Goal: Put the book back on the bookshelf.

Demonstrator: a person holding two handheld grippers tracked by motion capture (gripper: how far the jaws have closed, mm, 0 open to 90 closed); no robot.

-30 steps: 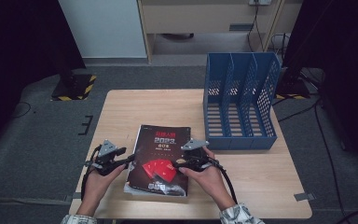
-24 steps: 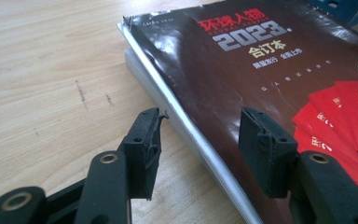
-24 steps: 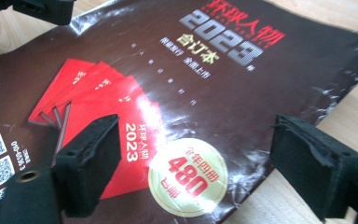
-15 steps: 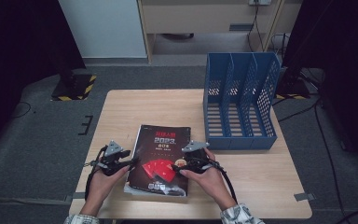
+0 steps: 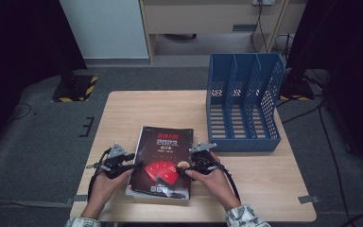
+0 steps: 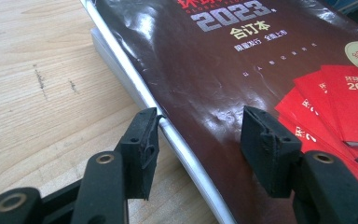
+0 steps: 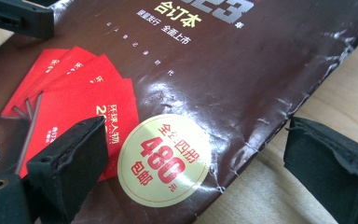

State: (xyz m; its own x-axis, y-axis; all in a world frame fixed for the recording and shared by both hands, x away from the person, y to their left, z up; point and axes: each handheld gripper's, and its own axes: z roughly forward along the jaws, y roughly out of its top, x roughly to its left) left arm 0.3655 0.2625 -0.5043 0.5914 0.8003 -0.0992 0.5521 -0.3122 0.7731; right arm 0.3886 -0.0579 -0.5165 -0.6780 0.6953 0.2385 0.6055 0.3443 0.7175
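The dark bound magazine volume (image 5: 163,161) lies flat at the table's (image 5: 123,113) near middle, unlifted. The left gripper (image 5: 133,163) straddles its left edge, half open; the right gripper (image 5: 185,170), jaws just widened, straddles its right edge. Gripping, lifting and, likely, filing into the blue file rack (image 5: 243,101) remain.

Book (image 5: 163,161) flat on table (image 5: 142,111), near the front edge; file rack (image 5: 243,106) behind it to the right; left gripper (image 5: 128,163) and right gripper (image 5: 189,166) flank the book.
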